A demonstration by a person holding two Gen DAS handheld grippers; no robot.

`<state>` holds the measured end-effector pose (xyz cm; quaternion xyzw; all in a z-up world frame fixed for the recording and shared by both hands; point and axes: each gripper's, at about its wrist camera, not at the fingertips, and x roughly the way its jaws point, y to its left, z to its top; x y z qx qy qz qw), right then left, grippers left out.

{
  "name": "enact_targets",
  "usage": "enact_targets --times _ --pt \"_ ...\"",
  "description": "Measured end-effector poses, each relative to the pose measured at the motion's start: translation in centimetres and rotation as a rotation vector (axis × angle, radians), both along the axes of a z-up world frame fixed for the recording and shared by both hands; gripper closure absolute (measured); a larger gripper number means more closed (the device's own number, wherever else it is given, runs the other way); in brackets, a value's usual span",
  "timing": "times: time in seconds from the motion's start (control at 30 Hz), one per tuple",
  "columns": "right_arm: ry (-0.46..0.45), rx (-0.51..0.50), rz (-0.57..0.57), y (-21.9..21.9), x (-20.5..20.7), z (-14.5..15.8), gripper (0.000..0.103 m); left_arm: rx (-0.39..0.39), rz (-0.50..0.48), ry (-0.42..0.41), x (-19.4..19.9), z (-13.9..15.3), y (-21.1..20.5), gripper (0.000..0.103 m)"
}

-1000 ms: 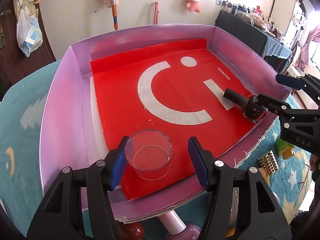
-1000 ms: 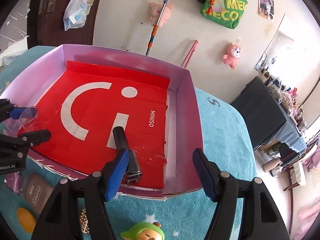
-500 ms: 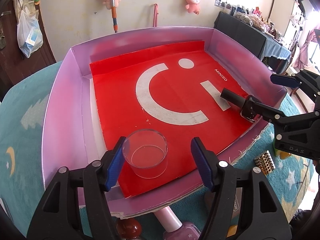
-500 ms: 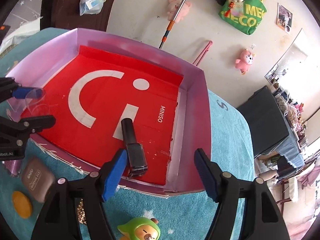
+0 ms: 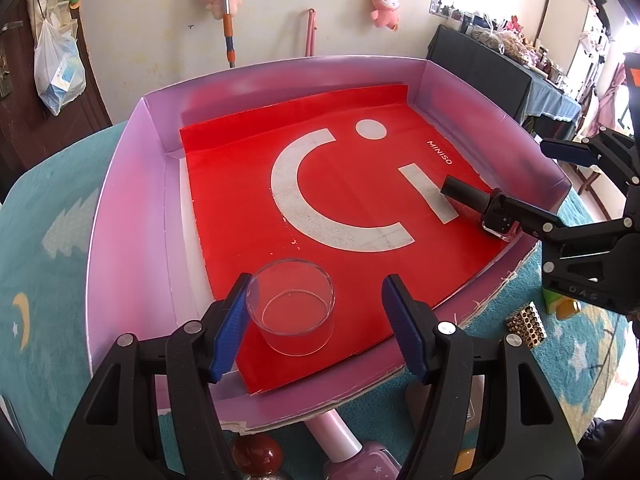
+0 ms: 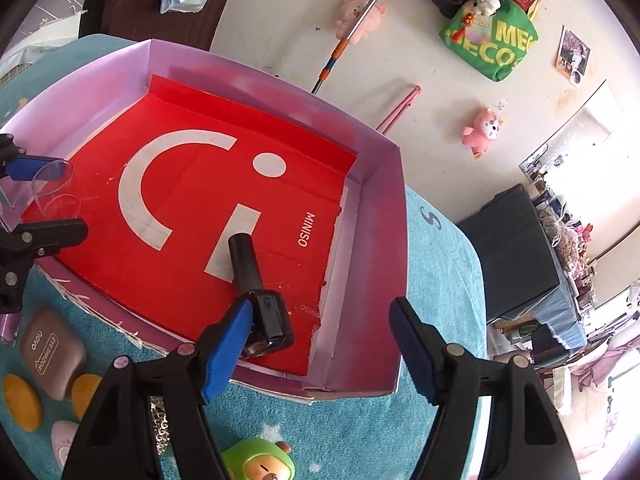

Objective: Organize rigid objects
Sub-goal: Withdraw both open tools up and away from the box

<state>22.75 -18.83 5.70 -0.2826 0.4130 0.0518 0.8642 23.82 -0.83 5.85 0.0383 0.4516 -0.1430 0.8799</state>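
One glass cup [image 5: 290, 306] and one black bottle [image 6: 260, 292] in tray [image 5: 132, 216].

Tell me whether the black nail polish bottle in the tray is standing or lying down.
Lying down. The black nail polish bottle rests on its side on the tray's red liner, cap pointing toward the tray's middle.

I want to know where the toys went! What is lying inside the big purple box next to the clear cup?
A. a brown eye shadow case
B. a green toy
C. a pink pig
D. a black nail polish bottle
D: the black nail polish bottle lies on its side on the red sheet inside the purple box, along with the clear cup.
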Motion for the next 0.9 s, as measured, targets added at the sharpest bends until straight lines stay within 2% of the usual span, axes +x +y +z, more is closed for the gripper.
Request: enact_targets --times 0.17,0.4,0.5,0.53,0.57,0.67,0.9 --pt "-0.052 -0.119 0.005 1.0 -0.3 -0.5 0.027 -0.002 0.002 0.001 0.0 0.0 0.1 0.039" --pt "-0.061 -0.124 0.004 0.7 0.0 -0.6 0.027 -0.005 0.005 -0.005 -0.3 0.2 0.3 0.039" --pt "-0.076 -0.060 -0.005 -0.1 -0.5 0.6 0.027 -0.013 0.009 -0.018 -0.6 0.7 0.3 0.039" --pt "-0.079 -0.027 -0.007 -0.5 -0.7 1.1 0.026 -0.016 0.012 -0.025 -0.8 0.9 0.3 0.037" --pt "-0.078 -0.003 -0.008 -0.6 -0.9 1.4 0.026 -0.020 0.019 -0.035 -1.1 1.2 0.3 0.031" --pt "-0.072 0.112 0.000 -1.3 -1.8 2.9 0.025 -0.042 0.027 -0.069 -1.9 2.4 0.5 0.027" --pt "-0.138 0.280 0.017 -2.3 -5.2 5.6 0.017 -0.061 0.080 -0.191 -5.3 5.6 0.8 0.015"
